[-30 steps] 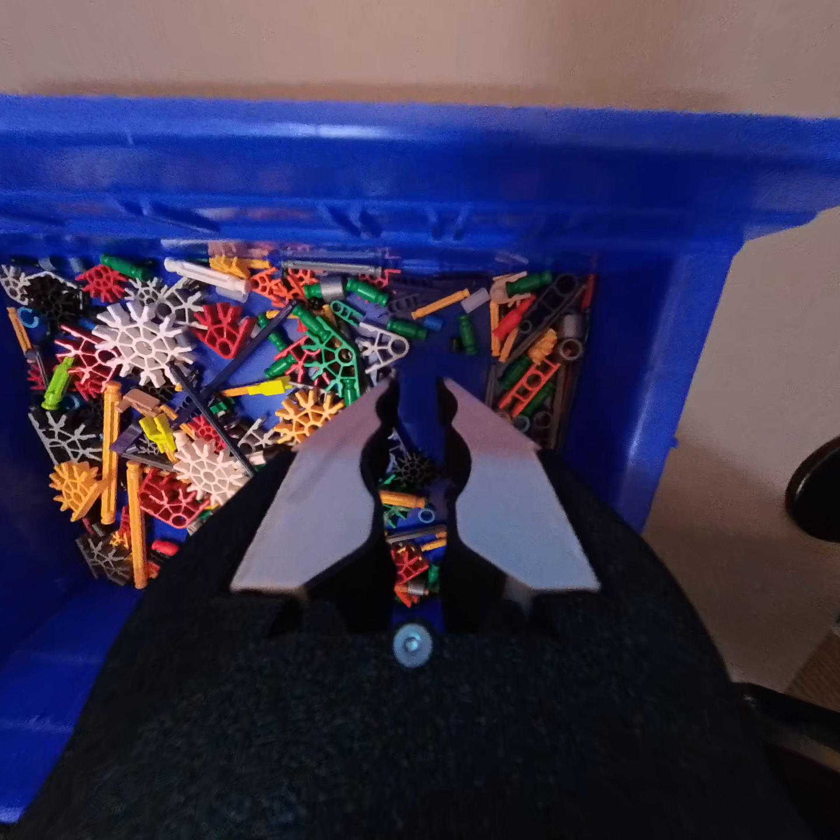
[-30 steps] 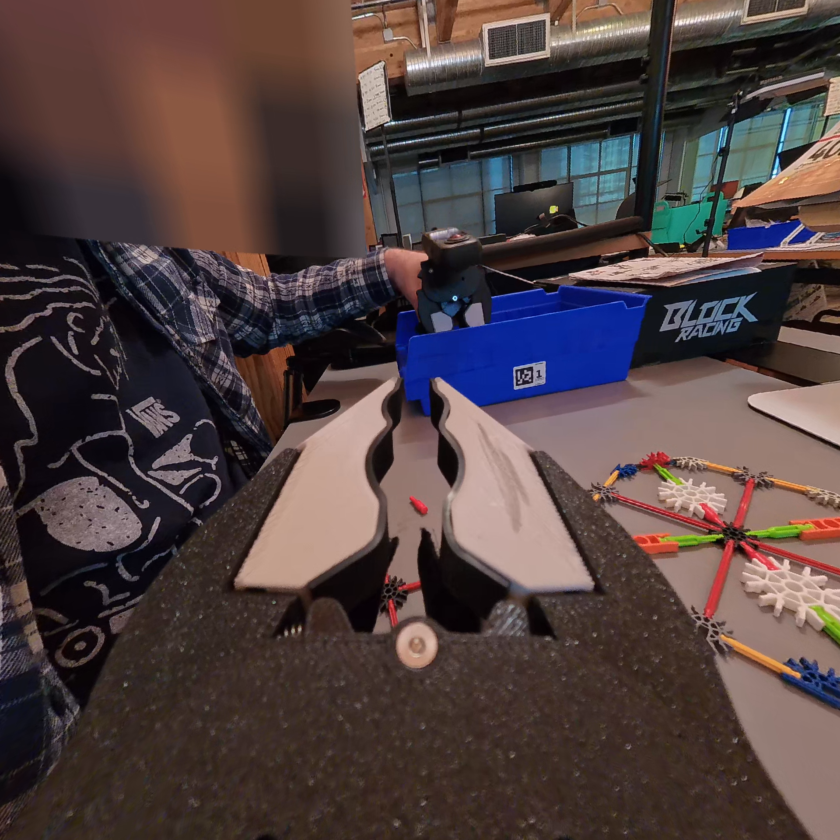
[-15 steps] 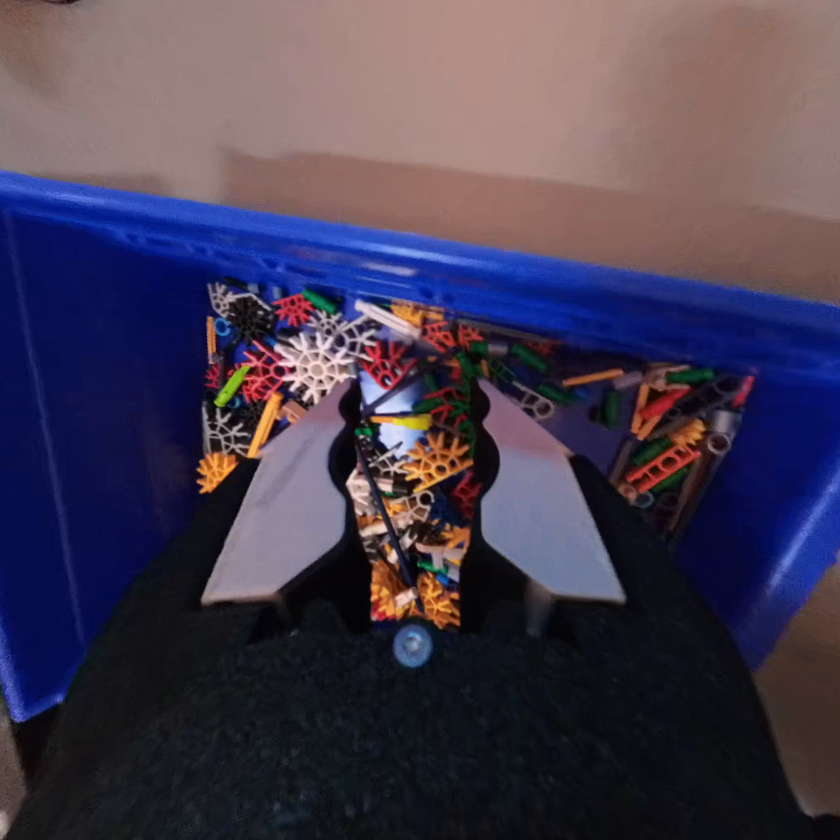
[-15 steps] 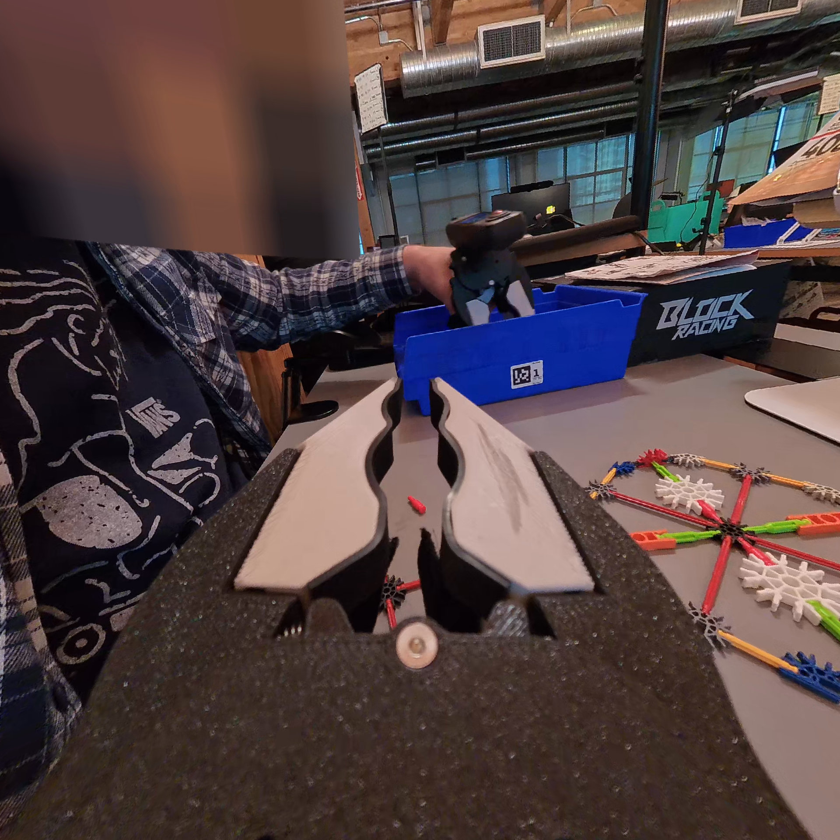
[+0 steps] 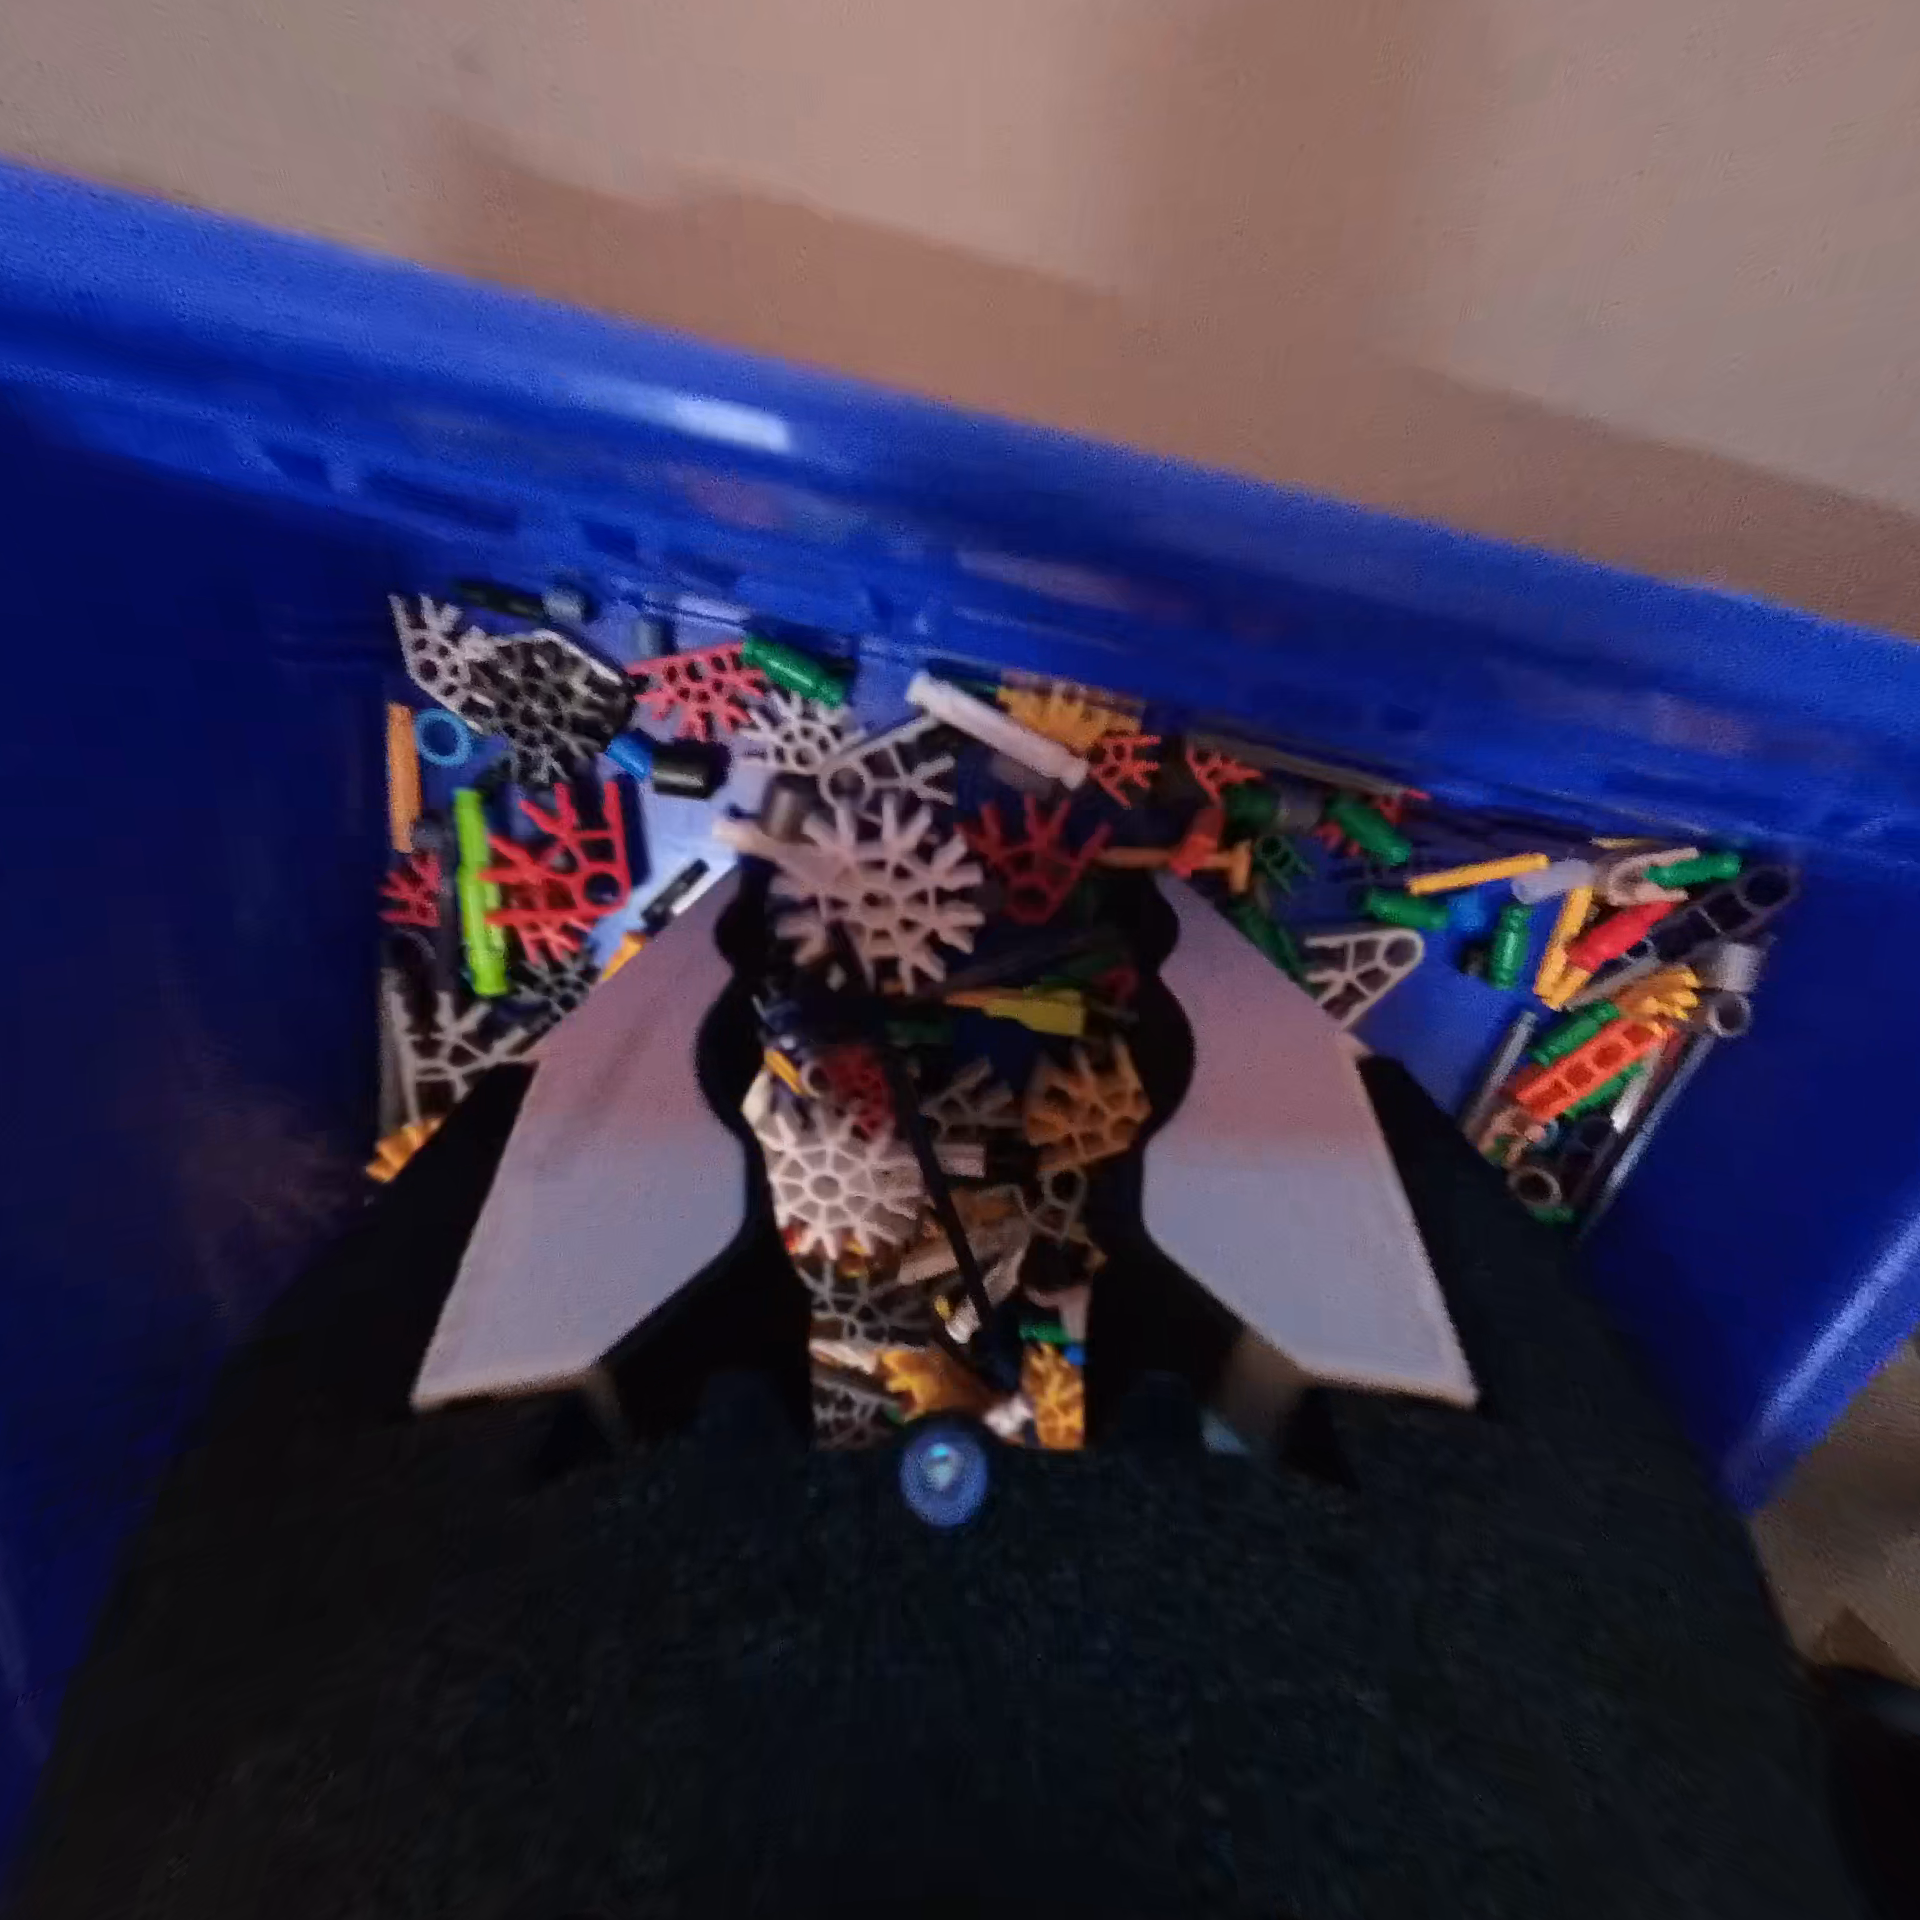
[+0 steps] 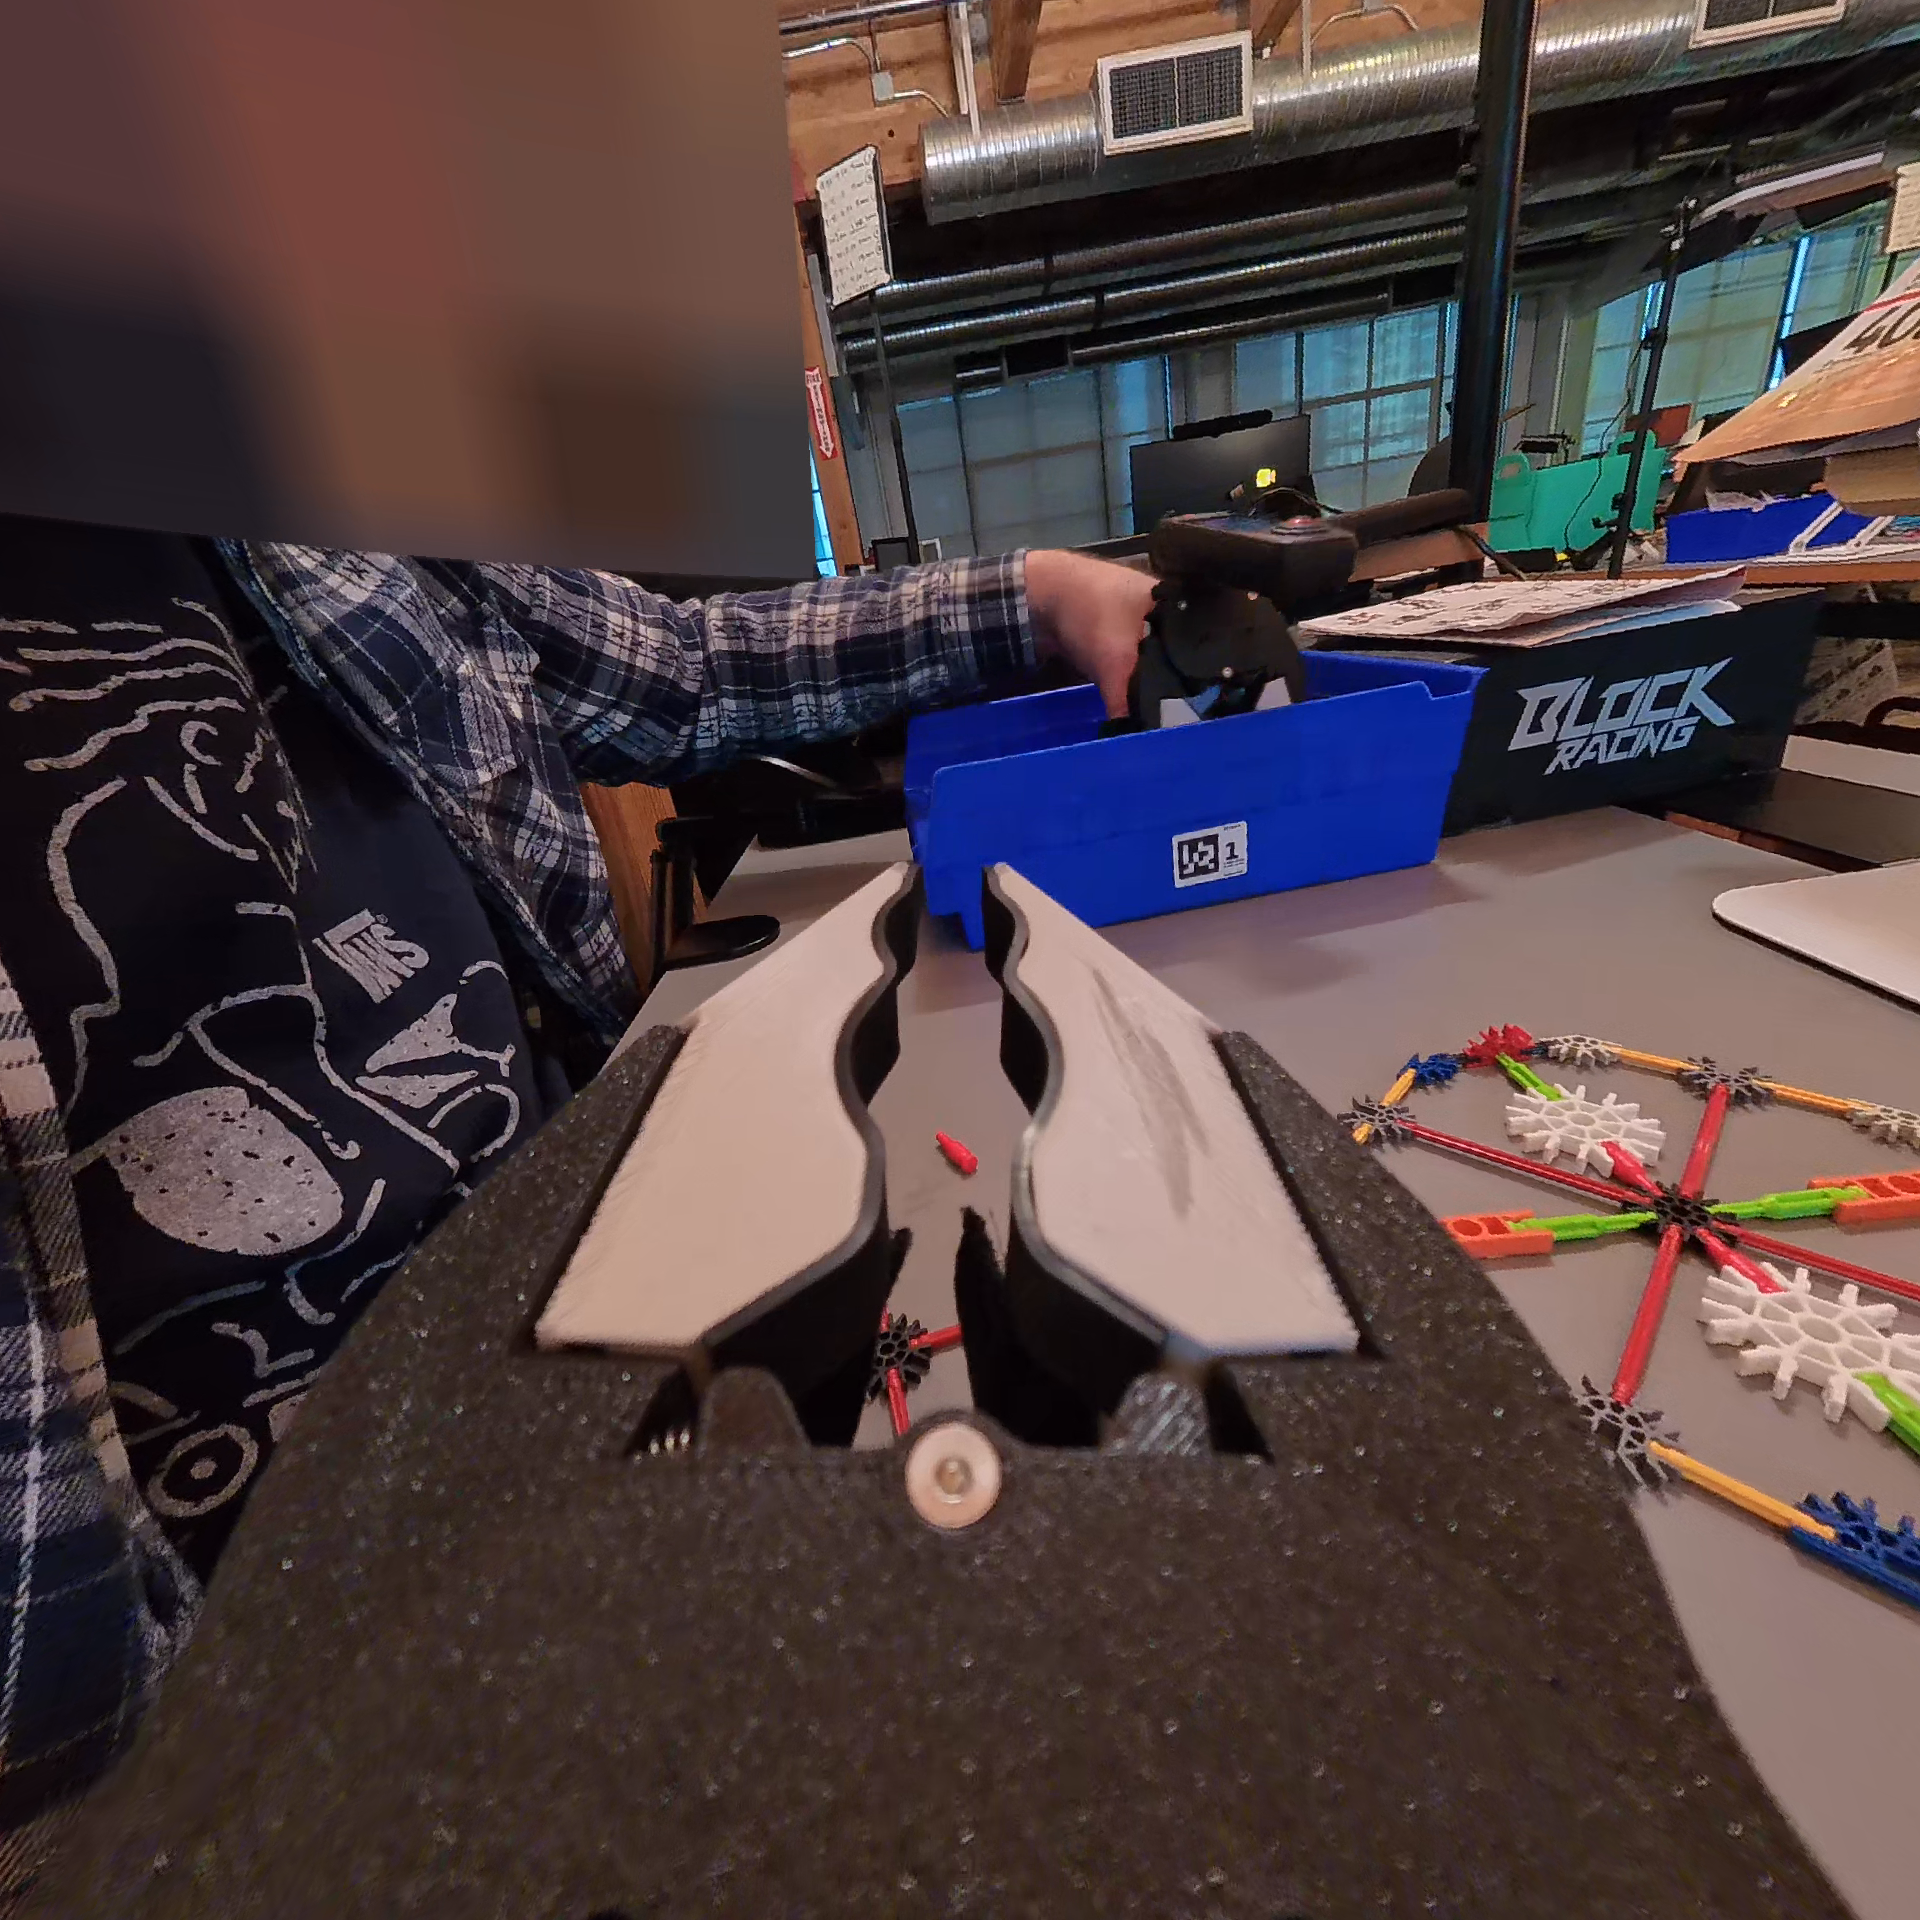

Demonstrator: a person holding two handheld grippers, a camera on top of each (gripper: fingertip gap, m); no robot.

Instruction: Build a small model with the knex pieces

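My left gripper (image 5: 951, 899) is open and empty, low inside a blue bin (image 5: 935, 488), over a heap of coloured rods and connectors. A white snowflake connector (image 5: 878, 899) lies between its fingertips; I cannot tell if they touch it. The right wrist view shows this gripper (image 6: 1216, 707) dipped into the bin (image 6: 1195, 790), held by a hand. My right gripper (image 6: 951, 878) hovers above the grey table (image 6: 1351, 966), jaws only narrowly apart and empty. A small red piece (image 6: 956, 1153) lies on the table beyond them, and a black connector with red rods (image 6: 899, 1351) lies under them.
A flat wheel-shaped model of rods and white snowflake connectors (image 6: 1673, 1210) lies on the table to the right. A black box (image 6: 1621, 717) stands right of the bin. A pale flat object (image 6: 1839, 925) sits at the right edge. A person in a plaid sleeve (image 6: 831, 655) fills the left.
My left gripper has opened wide and dropped deeper into the bin, moving left over the white snowflake connector. The right gripper has stayed still.
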